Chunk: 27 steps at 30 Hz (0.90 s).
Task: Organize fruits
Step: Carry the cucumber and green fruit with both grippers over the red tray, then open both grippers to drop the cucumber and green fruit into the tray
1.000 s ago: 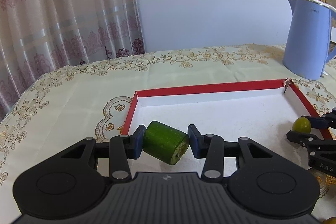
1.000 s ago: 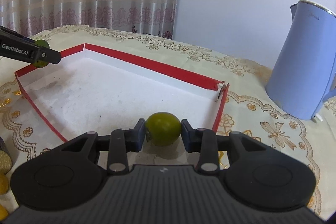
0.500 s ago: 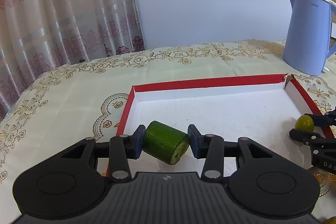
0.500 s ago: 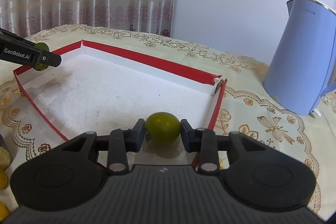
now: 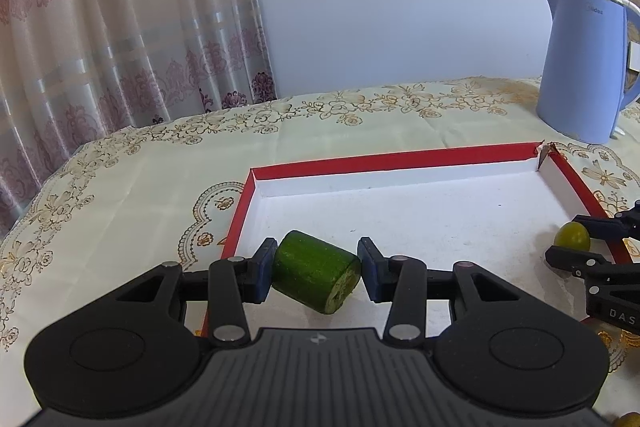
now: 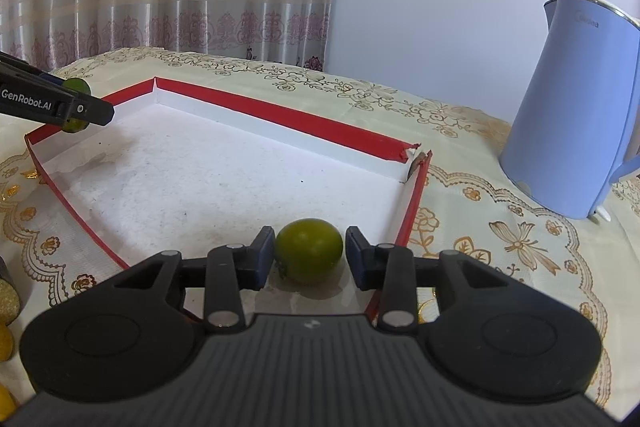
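Note:
My left gripper (image 5: 316, 269) is shut on a green cucumber chunk (image 5: 314, 277) and holds it over the near left corner of the red-rimmed white tray (image 5: 384, 163). My right gripper (image 6: 310, 253) is around a round green fruit (image 6: 309, 250) at the tray's (image 6: 280, 115) near right side; the left pad touches it and a small gap shows at the right pad. The fruit seems to rest on the tray floor. Each gripper shows in the other view, the right one (image 5: 576, 243) and the left one (image 6: 80, 109).
A blue electric kettle (image 5: 584, 67) (image 6: 576, 107) stands on the embroidered tablecloth behind the tray's far right corner, which is torn. Yellow fruits (image 6: 6, 337) lie at the left edge of the right wrist view. A curtain hangs behind the table.
Both grippers have drawn back and lowered slightly over the tray. The right gripper's pads have parted a little from the green fruit.

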Each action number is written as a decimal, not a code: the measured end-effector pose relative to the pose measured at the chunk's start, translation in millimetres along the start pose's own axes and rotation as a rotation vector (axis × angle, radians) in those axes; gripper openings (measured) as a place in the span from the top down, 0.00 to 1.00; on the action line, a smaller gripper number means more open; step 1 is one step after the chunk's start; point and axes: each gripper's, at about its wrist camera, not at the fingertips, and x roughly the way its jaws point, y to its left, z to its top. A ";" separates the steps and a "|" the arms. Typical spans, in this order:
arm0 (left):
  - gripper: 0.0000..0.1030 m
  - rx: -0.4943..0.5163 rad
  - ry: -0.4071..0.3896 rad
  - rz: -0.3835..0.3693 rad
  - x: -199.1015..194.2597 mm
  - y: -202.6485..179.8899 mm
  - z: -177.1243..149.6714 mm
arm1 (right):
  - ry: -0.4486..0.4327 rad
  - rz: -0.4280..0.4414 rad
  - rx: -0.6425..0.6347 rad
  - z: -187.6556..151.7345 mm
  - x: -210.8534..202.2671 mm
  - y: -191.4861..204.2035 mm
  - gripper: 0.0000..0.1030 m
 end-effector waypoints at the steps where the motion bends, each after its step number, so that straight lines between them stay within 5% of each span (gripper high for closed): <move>1: 0.59 0.001 0.000 0.000 -0.4 -0.3 0.0 | -0.001 -0.001 0.000 0.0 -0.1 -0.2 0.65; 10: 0.59 0.004 -0.003 0.003 -2.4 0.2 0.6 | 0.001 0.002 0.002 0.0 0.2 -0.6 0.64; 12: 0.59 0.006 -0.001 0.005 -2.0 0.0 0.7 | 0.000 -0.007 0.000 -0.1 -0.3 -0.1 0.54; 19: 0.58 0.018 0.024 -0.001 5.3 -3.9 -0.2 | -0.005 0.016 0.014 0.0 -2.1 -1.4 0.48; 21: 0.58 0.018 0.030 0.000 7.4 -3.8 -0.6 | -0.013 0.026 -0.002 0.1 -2.8 0.9 0.29; 27: 0.58 0.013 0.047 0.008 13.3 -2.3 -1.9 | -0.051 0.025 0.018 2.8 -10.0 -1.8 0.26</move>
